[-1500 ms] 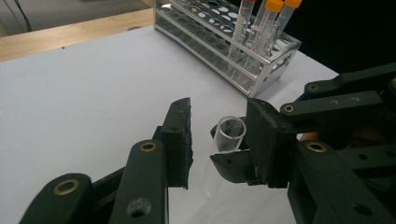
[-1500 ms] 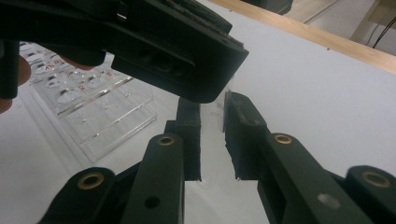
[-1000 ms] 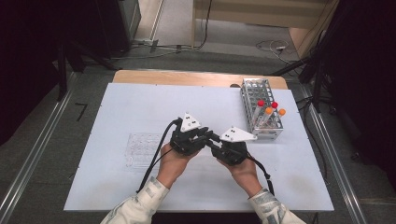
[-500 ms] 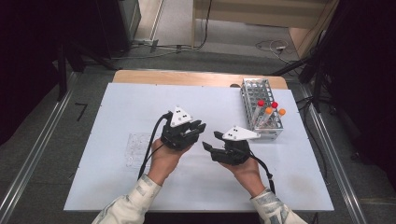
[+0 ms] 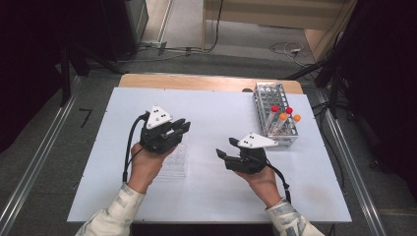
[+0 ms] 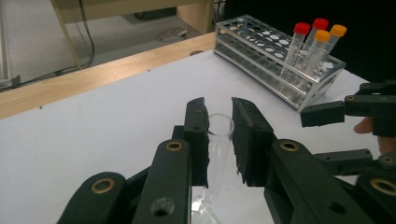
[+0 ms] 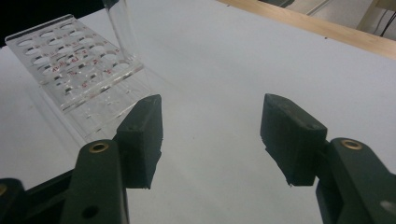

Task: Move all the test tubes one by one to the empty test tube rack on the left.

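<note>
Since the earlier frames, the 2 hands have drawn apart: the left claw (image 5: 178, 127) has carried a clear, uncapped test tube (image 6: 218, 148) away from the right claw (image 5: 222, 148), whose jaws have just been opening and now stand well apart with nothing between them.

The test tube is clamped upright between the left claw's (image 6: 219, 135) pads, its open mouth just above the pad tops and its lower end hanging free above the clear acrylic rack (image 5: 174, 158). That rack lies flat on the white table (image 5: 211, 191), directly beneath the left claw. The right claw (image 7: 210, 135) rests to the right of the acrylic rack and points toward it. Farther right of it, near the table's far edge, stands a metal rack (image 5: 275, 115) holding 4 capped tubes (image 6: 316, 43), 2 red and 2 orange.

The step in hand looks like seating the tube in the acrylic rack. To do it well, keep the tube vertical, line its bottom over 1 hole, lower slowly, and release only once it is seated.

Both forearms enter from the near edge; the left hand (image 5: 147, 164) is raised, the right hand (image 5: 263, 179) sits low.
</note>
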`<state>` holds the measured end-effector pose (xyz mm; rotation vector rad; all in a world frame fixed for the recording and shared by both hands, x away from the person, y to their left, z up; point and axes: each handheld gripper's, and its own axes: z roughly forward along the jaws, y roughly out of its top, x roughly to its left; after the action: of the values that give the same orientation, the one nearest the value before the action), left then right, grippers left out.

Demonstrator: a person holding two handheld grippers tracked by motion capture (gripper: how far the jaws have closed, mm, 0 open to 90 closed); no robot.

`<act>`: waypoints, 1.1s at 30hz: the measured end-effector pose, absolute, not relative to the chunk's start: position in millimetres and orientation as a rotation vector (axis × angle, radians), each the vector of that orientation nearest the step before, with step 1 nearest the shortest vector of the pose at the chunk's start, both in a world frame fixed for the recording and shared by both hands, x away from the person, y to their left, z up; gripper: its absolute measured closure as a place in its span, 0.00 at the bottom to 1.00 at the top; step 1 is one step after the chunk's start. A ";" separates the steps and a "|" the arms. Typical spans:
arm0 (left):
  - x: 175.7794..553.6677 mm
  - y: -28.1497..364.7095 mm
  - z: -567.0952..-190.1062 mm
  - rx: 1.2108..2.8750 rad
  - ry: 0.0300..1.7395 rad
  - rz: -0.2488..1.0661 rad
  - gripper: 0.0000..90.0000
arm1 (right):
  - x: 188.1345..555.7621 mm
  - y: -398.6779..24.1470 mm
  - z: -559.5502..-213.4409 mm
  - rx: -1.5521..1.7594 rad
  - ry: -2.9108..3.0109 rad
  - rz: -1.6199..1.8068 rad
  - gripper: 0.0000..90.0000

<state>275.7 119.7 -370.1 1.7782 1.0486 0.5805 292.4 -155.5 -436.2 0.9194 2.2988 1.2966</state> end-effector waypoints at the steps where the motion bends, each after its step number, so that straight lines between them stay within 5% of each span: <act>1: 275.0 121.4 -370.1 1.776 1.051 0.584 0.86 | 292.5 -155.7 -436.3 0.920 2.298 1.296 0.42; 33: 275.6 120.4 -430.1 1.871 1.127 0.548 0.84 | 293.3 -157.8 -439.5 0.931 2.304 1.282 0.41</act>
<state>275.6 120.4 -430.1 1.8713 1.1265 0.5477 293.3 -157.8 -439.5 0.9308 2.3044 1.2816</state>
